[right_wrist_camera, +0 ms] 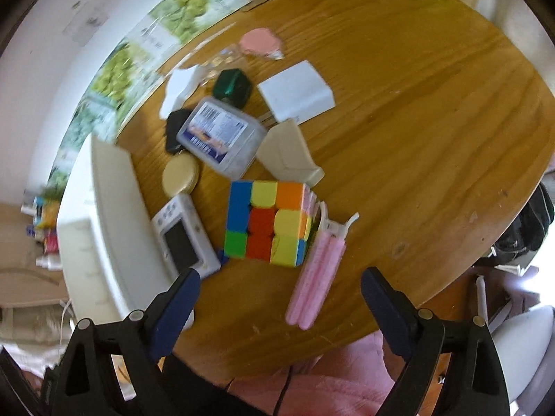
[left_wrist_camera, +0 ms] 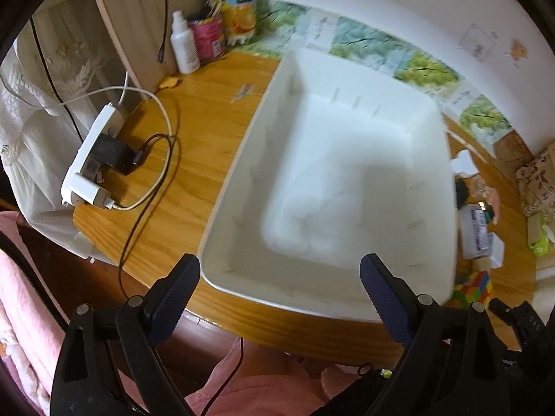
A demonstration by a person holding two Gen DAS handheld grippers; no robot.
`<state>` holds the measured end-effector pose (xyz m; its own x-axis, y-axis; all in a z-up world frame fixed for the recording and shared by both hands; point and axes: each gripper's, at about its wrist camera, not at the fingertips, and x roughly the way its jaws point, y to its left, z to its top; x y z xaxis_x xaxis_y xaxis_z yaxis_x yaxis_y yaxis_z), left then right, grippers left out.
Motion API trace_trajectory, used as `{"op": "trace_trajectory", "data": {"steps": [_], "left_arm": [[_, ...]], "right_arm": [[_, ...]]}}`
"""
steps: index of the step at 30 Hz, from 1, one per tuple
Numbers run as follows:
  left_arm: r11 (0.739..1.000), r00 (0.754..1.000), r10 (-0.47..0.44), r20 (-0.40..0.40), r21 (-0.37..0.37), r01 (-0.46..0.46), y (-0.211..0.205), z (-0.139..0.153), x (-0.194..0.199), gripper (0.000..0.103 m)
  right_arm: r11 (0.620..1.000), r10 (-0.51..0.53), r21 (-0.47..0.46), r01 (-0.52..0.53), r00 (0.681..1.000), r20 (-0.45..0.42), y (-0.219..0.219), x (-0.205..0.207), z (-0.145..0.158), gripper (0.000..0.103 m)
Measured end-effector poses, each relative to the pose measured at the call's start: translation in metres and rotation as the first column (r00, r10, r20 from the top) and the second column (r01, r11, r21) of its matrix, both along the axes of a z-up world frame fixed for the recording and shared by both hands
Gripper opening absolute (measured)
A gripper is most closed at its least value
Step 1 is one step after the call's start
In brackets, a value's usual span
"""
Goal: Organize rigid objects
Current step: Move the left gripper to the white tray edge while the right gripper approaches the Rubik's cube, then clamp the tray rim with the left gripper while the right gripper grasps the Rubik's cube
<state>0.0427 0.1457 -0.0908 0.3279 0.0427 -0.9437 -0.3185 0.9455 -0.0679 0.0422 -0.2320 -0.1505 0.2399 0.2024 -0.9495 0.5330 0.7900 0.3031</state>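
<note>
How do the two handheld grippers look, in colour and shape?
Both look alike. The left gripper and the right gripper have black plastic frames with triangular cut-outs and round silver rivets. Their fingers carry dark blue ribbed pads. A thin dark cable hangs beneath each.

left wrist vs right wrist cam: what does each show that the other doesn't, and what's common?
Left wrist only: the white bin's empty interior, a power strip with a plugged-in charger, a white spray bottle and a juice carton at the table's far edge. Left tool open, nothing between its fingers.

Right wrist only: pink clip, white handheld device, round gold lid, green-black object. Right tool open, holding nothing.

Both: the wooden table, the bin, the Rubik's cube and the labelled clear box.
</note>
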Motion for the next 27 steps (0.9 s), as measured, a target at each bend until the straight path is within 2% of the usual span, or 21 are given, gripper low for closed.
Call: {"op": "trace_trajectory", "data": {"steps": [7, 9, 15, 20, 27], "left_arm": [[1.000, 0.998, -0.007, -0.063, 0.002, 0.007, 0.035, -0.017, 0.024, 0.094], [1.000, 0.996, -0.020, -0.085, 0.001, 0.020, 0.042, -0.025, 0.031, 0.090], [0.999, 0.984, -0.046, -0.174, -0.024, 0.042, 0.063, -0.048, 0.051, 0.087], [0.995, 0.967, -0.095, -0.237, -0.059, 0.083, 0.070, -0.069, 0.066, 0.076], [0.986, 0.936, -0.142, -0.323, -0.134, 0.103, 0.078, -0.095, 0.080, 0.048]], "right_arm": [[0.995, -0.098, -0.019, 0.098, 0.994, -0.039, 0.000, 0.012, -0.018, 0.091], [0.992, -0.125, -0.025, 0.123, 0.991, -0.049, -0.001, 0.015, -0.023, 0.091], [0.989, -0.142, -0.046, 0.139, 0.988, -0.064, 0.002, 0.022, -0.030, 0.088], [0.986, -0.149, -0.083, 0.142, 0.985, -0.090, 0.010, 0.033, -0.035, 0.085], [0.984, -0.149, -0.116, 0.138, 0.985, -0.088, 0.009, 0.033, -0.034, 0.084]]}}
